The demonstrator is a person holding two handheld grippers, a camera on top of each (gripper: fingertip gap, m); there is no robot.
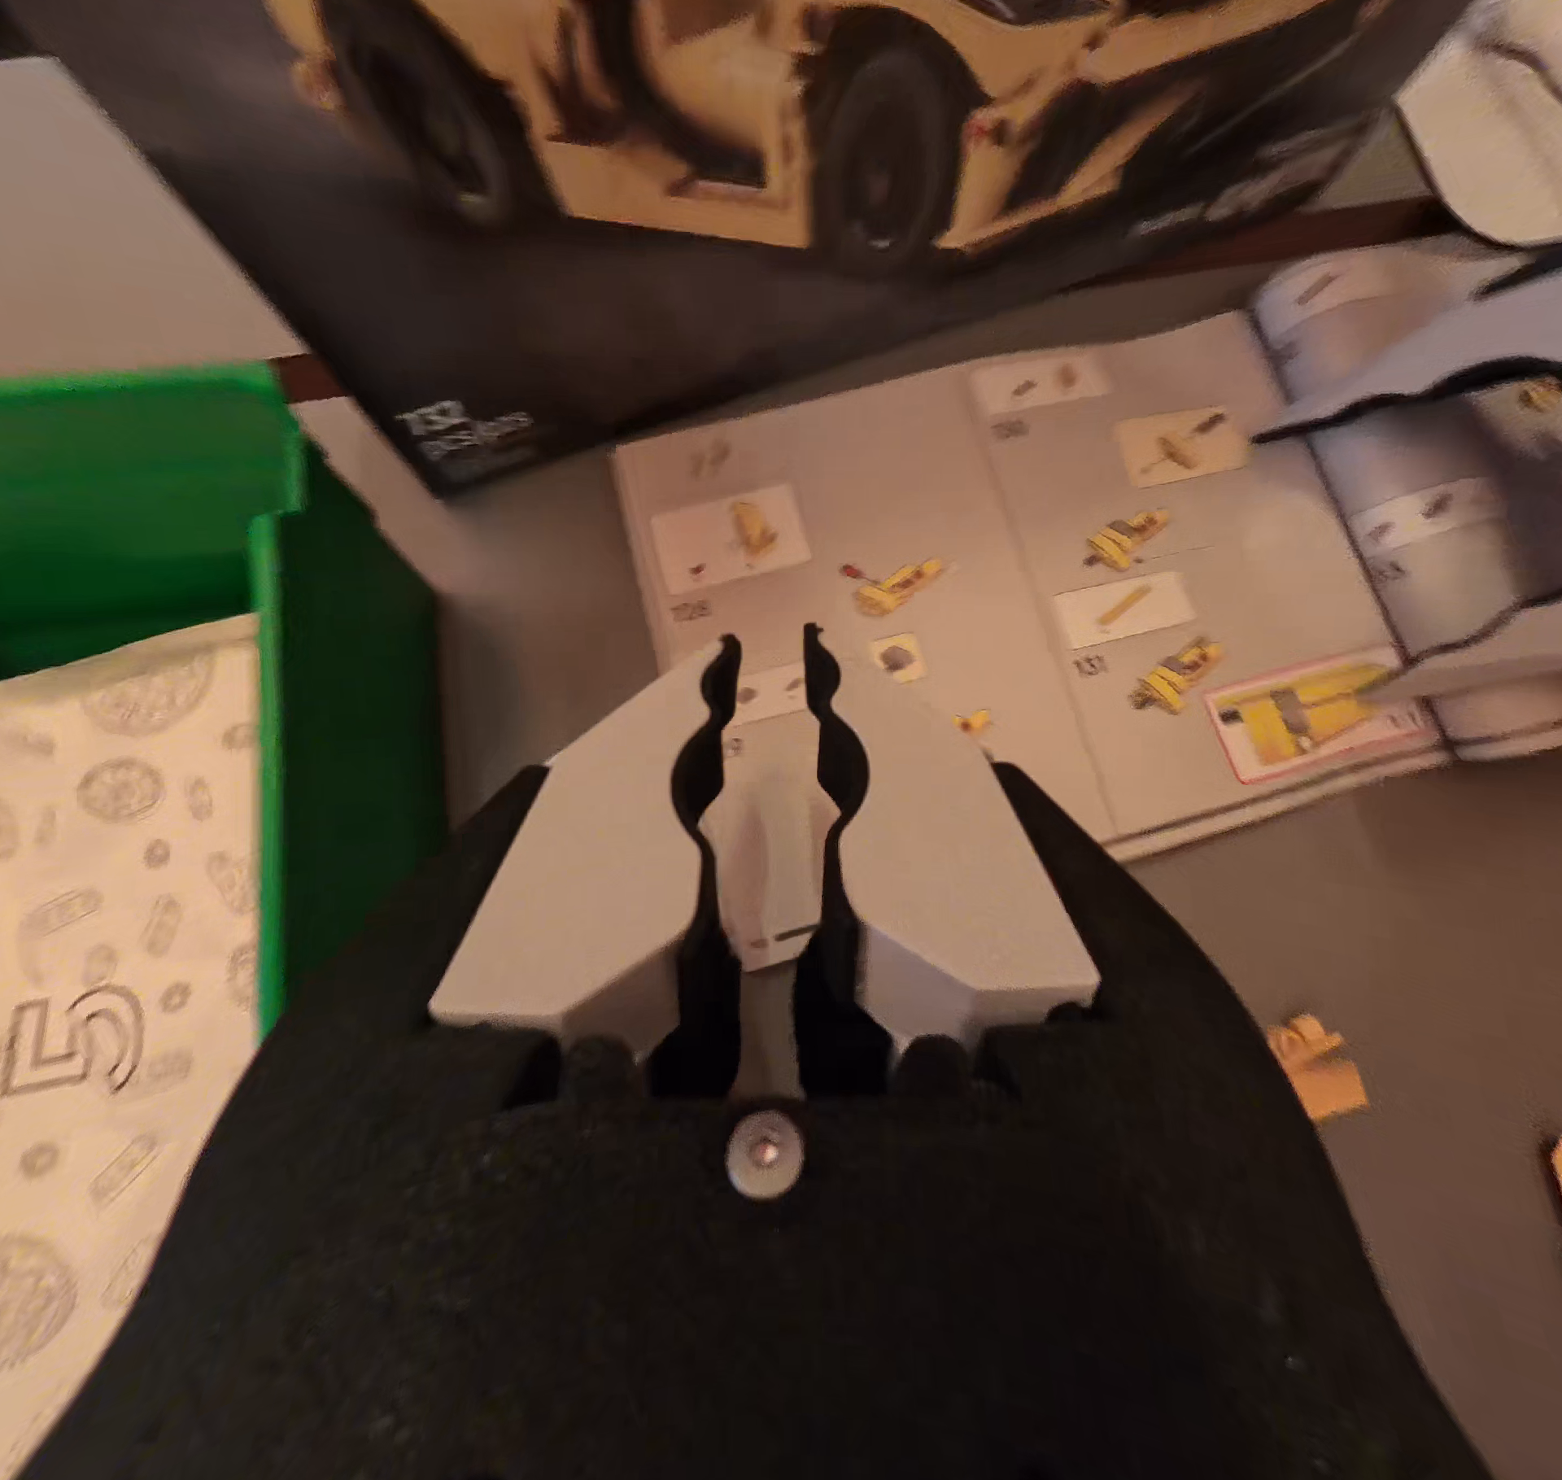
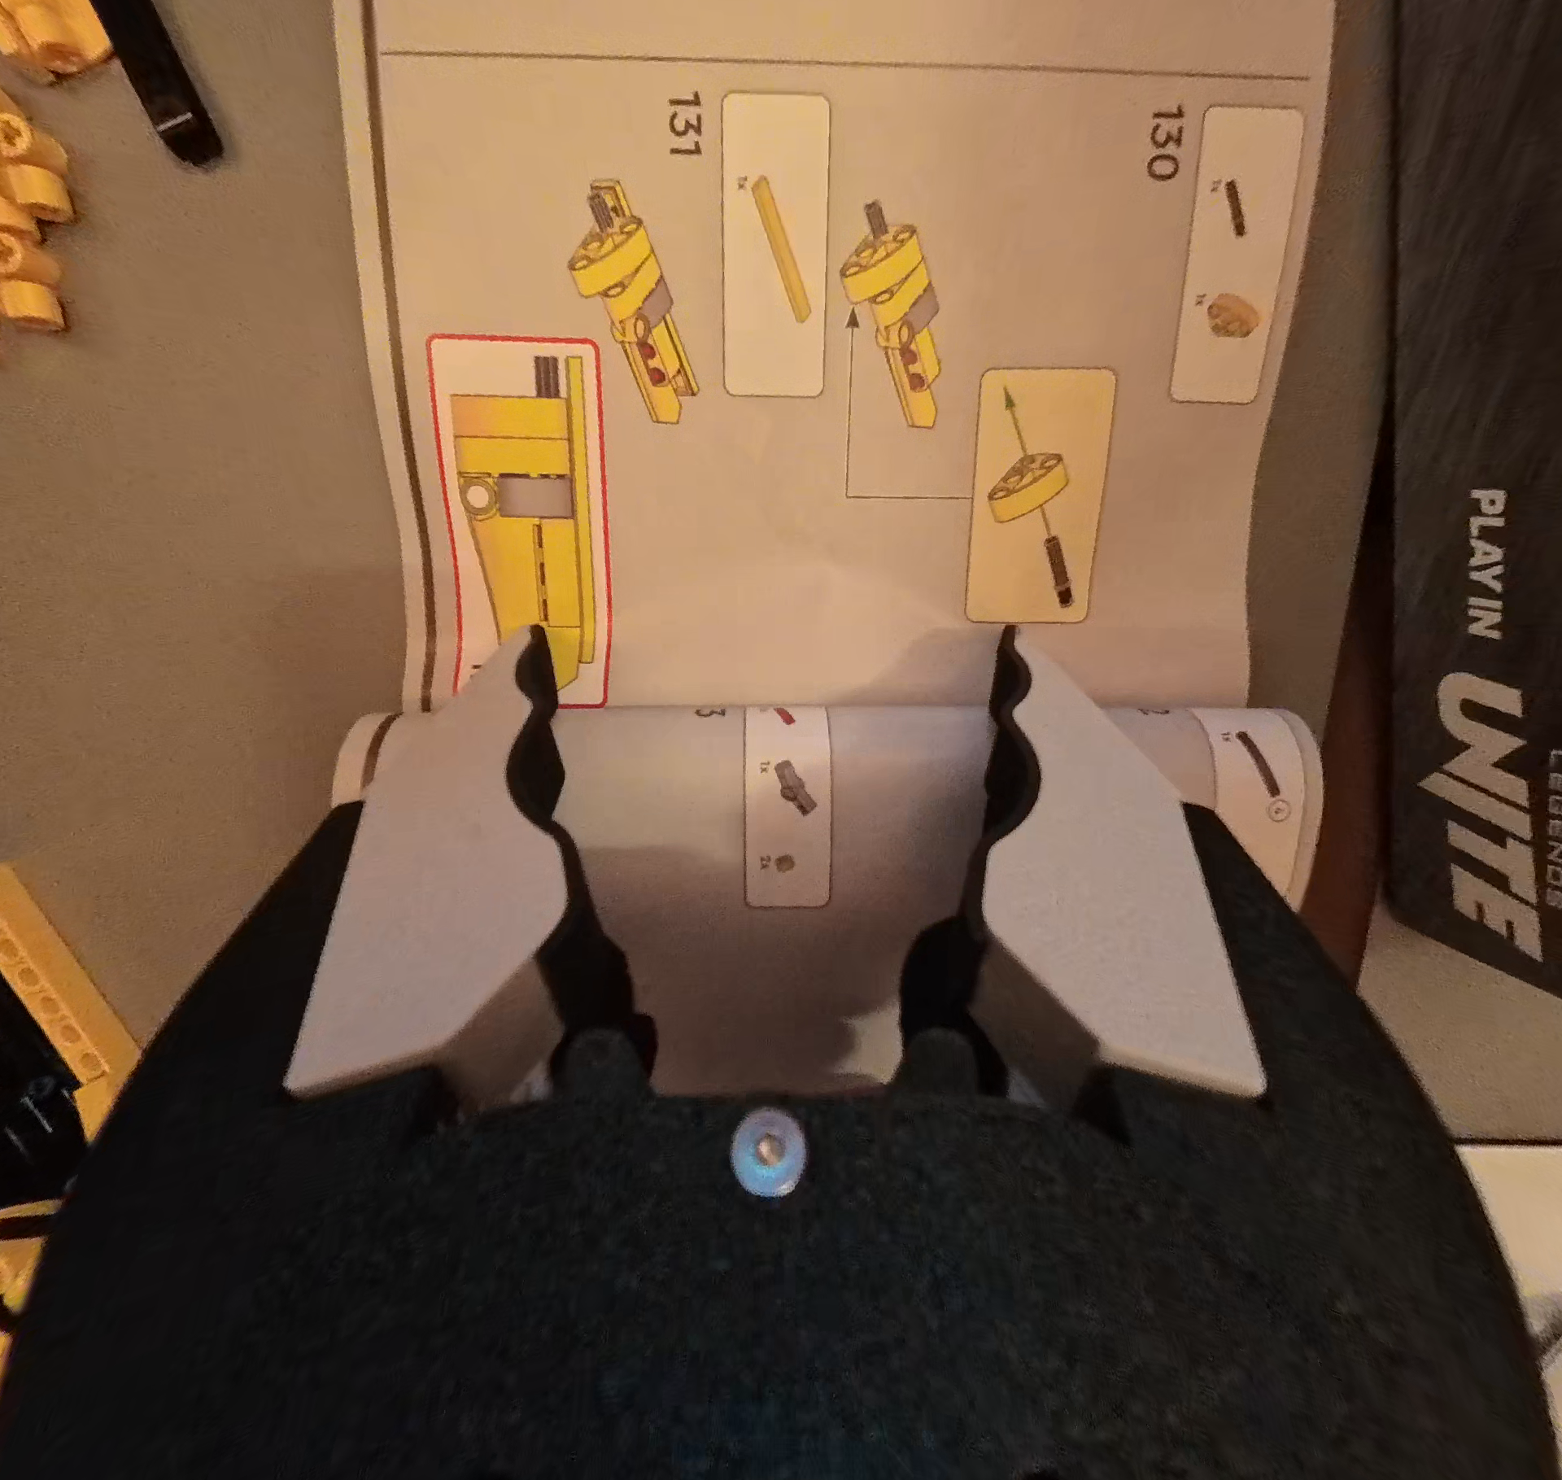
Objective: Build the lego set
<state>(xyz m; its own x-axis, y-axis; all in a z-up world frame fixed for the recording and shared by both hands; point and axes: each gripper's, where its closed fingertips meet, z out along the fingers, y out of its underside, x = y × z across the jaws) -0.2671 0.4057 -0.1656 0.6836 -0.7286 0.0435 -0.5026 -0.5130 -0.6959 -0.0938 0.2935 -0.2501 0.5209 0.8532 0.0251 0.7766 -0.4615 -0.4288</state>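
Observation:
The instruction booklet [image 1: 972,594] lies open on the grey table, showing steps for a small yellow assembly. My left gripper [image 1: 769,636] hovers over the booklet's near left corner with its jaws a narrow gap apart and nothing between them. My right gripper [image 2: 769,636] is wide open and empty over the booklet's right page [image 2: 845,425]. A curled-up page [image 2: 786,805] lies between its fingers. In the left wrist view these fingers [image 1: 1395,378] straddle that roll. A loose yellow piece [image 1: 1318,1076] lies on the table to the right of my left gripper.
The dark set box [image 1: 676,171] with a car picture stands behind the booklet and shows beside it in the right wrist view [image 2: 1479,509]. A green bin [image 1: 279,679] holds a printed white bag [image 1: 127,890]. Yellow pieces [image 2: 34,197], a black rod [image 2: 161,78] and a yellow beam [image 2: 51,1008] lie left of the booklet.

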